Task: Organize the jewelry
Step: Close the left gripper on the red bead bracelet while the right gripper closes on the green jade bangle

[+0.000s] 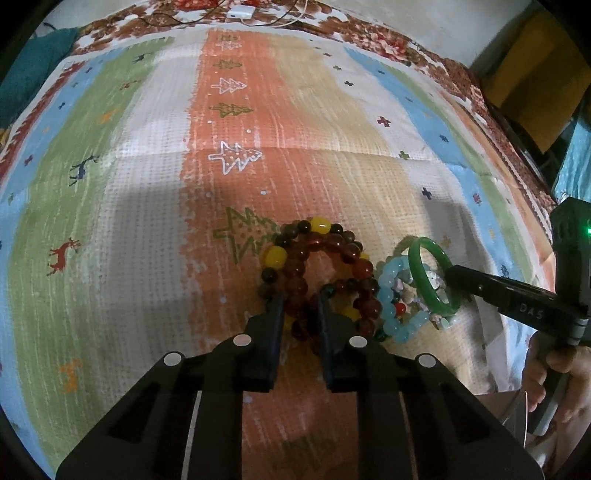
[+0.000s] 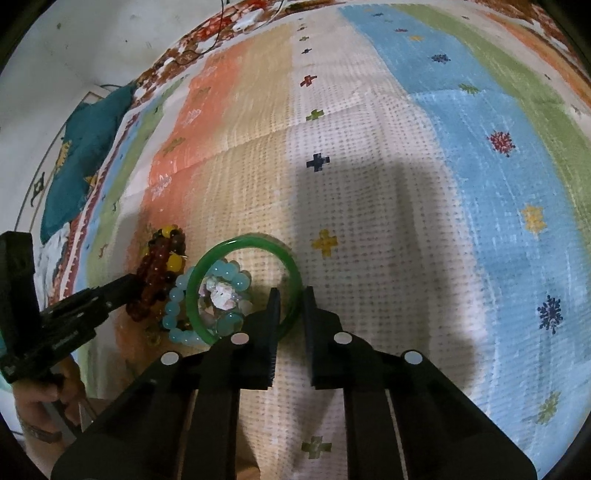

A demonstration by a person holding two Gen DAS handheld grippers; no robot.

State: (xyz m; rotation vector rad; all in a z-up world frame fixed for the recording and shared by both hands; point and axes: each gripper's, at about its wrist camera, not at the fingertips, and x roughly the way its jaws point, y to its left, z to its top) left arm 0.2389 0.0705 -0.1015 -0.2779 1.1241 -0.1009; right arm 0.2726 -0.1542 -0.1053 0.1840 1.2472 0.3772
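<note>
A pile of red-brown and yellow bead bracelets point(image 1: 314, 266) lies on the striped cloth point(image 1: 147, 184). My left gripper point(image 1: 300, 299) is shut on a strand of the red-brown beads. Beside it lie light blue bead bracelets point(image 1: 391, 291) and a stone-chip bracelet point(image 2: 221, 293). A green bangle point(image 1: 432, 277) stands tilted over them. My right gripper point(image 2: 291, 295) is shut on the green bangle's point(image 2: 243, 288) rim; it also shows in the left wrist view point(image 1: 452, 275). The bead pile shows at left in the right wrist view point(image 2: 159, 273), with the left gripper point(image 2: 129, 284) on it.
The cloth covers a bed with a floral border point(image 1: 388, 40). A white charger and cables point(image 1: 240, 13) lie at the far edge. A teal cloth point(image 2: 81, 162) lies at the far left. A wall point(image 2: 74, 44) stands behind.
</note>
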